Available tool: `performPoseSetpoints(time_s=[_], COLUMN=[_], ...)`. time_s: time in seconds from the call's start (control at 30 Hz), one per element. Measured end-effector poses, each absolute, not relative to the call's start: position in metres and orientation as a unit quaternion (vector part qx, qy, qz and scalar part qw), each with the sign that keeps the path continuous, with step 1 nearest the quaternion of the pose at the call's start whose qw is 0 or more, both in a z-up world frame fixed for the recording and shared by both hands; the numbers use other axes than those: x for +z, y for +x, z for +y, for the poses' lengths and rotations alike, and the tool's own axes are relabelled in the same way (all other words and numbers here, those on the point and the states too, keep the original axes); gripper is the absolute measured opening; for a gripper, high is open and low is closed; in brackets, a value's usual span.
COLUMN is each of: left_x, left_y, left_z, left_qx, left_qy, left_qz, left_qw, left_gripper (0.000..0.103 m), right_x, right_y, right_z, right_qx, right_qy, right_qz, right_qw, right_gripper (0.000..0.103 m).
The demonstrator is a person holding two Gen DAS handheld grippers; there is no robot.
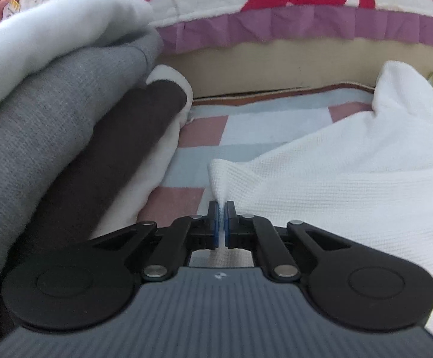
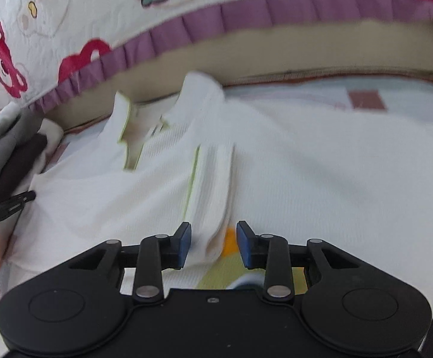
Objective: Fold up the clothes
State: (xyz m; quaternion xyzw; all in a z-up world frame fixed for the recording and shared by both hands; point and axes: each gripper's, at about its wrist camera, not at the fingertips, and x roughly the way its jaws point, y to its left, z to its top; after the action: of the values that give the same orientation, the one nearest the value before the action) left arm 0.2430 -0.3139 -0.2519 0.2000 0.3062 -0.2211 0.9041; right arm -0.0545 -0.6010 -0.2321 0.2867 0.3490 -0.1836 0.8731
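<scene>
Shirt (image 2: 276,155), white, lies spread on the checked mat (image 1: 246,128) beside a folded pile (image 1: 67,119); the left gripper (image 1: 223,217) pinches its edge, the right gripper (image 2: 213,238) gapes over a fold, gripping nothing. Lifting one-sided would likely bunch the cloth; that thin pinch could slip.

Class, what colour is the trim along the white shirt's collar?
Light green, edging the white shirt collar; clearest in the right wrist view.

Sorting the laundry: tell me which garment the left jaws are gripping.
The white waffle-knit shirt, pinched at its edge by the left gripper; the grey and dark brown clothes lie untouched beside it.
</scene>
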Motion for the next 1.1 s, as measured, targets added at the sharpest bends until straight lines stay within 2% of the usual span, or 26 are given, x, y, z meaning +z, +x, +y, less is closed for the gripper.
performPoseSetpoints(time_s=[0.03, 0.07, 0.23, 0.4, 0.47, 0.53, 0.63, 0.77, 0.93, 1.0, 1.07, 1.1], left_x=[-0.252, -0.253, -0.251, -0.256, -0.254, -0.249, -0.241, -0.243, -0.254, -0.248, -0.237, -0.230], left_y=[0.247, 0.248, 0.252, 0.249, 0.239, 0.226, 0.208, 0.183, 0.144, 0.137, 0.130, 0.125], left_z=[-0.312, -0.309, -0.305, -0.310, -0.315, -0.314, -0.299, -0.270, -0.252, -0.254, -0.257, -0.260], left_qx=[-0.222, -0.222, -0.224, -0.225, -0.212, -0.210, -0.228, -0.260, -0.222, -0.204, -0.203, -0.223], left_qy=[0.196, 0.191, 0.174, 0.195, 0.237, 0.259, 0.237, 0.182, 0.262, 0.289, 0.287, 0.274], left_qz=[0.309, 0.313, 0.326, 0.320, 0.305, 0.287, 0.293, 0.344, 0.309, 0.310, 0.316, 0.316], left_qw=[0.904, 0.904, 0.902, 0.899, 0.898, 0.898, 0.898, 0.884, 0.887, 0.883, 0.882, 0.881], left_gripper=[0.003, 0.003, 0.003, 0.005, 0.010, 0.027, 0.030, 0.030, 0.033, 0.033, 0.033, 0.034], right_x=[-0.233, -0.233, -0.201, -0.216, -0.223, -0.224, -0.222, -0.223, -0.214, -0.207, -0.202, -0.203], right_y=[-0.054, -0.054, -0.073, -0.065, -0.064, -0.064, -0.062, -0.063, -0.087, -0.104, -0.124, -0.135], right_z=[-0.596, -0.590, -0.577, -0.567, -0.565, -0.562, -0.559, -0.561, -0.582, -0.590, -0.603, -0.615], right_qx=[-0.186, -0.192, -0.237, -0.243, -0.247, -0.252, -0.266, -0.309, -0.332, -0.342, -0.356, -0.367], right_qy=[0.277, 0.256, 0.218, 0.135, 0.133, 0.126, 0.106, 0.075, 0.143, 0.169, 0.204, 0.227], right_qz=[0.348, 0.347, 0.290, 0.359, 0.366, 0.369, 0.378, 0.389, 0.357, 0.335, 0.314, 0.306], right_qw=[0.876, 0.881, 0.901, 0.891, 0.887, 0.886, 0.880, 0.864, 0.861, 0.862, 0.856, 0.849], right_gripper=[0.036, 0.006, 0.006, 0.005, 0.006, 0.006, 0.006, 0.011, 0.013, 0.023, 0.048, 0.050])
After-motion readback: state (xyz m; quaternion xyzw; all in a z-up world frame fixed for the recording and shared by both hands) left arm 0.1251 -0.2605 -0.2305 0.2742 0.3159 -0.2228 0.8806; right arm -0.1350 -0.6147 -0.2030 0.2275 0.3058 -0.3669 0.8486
